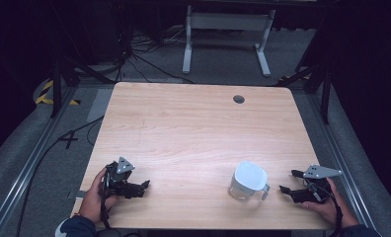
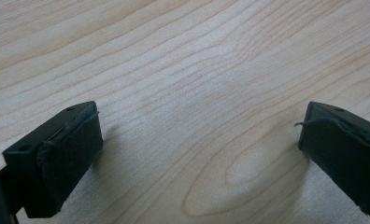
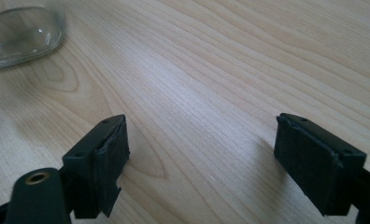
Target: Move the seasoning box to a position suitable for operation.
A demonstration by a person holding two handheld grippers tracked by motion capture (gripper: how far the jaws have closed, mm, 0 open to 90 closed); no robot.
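Both grippers, left [image 1: 145, 186] and right [image 1: 285, 189], are being held spread, empty; jug [image 1: 248, 181], seemingly rigid, light, is being offered handle-first at 3 o'clock.

pitcher [image 3: 19, 32]: cut off at frame's top-left edge | person's forearms [image 1: 75, 224]: cut off at bottom edge

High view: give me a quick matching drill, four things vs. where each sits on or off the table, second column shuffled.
Things:
1. left gripper
2. right gripper
3. clear jug with white lid
4. round cable hole

Places:
A. far side of the wooden table, right of centre
B. near left corner, jaws open, pointing right
C. near right edge, jaws open, pointing left toward the jug
D. near side, right of centre, handle toward the right gripper

Pairs: 1-B, 2-C, 3-D, 4-A
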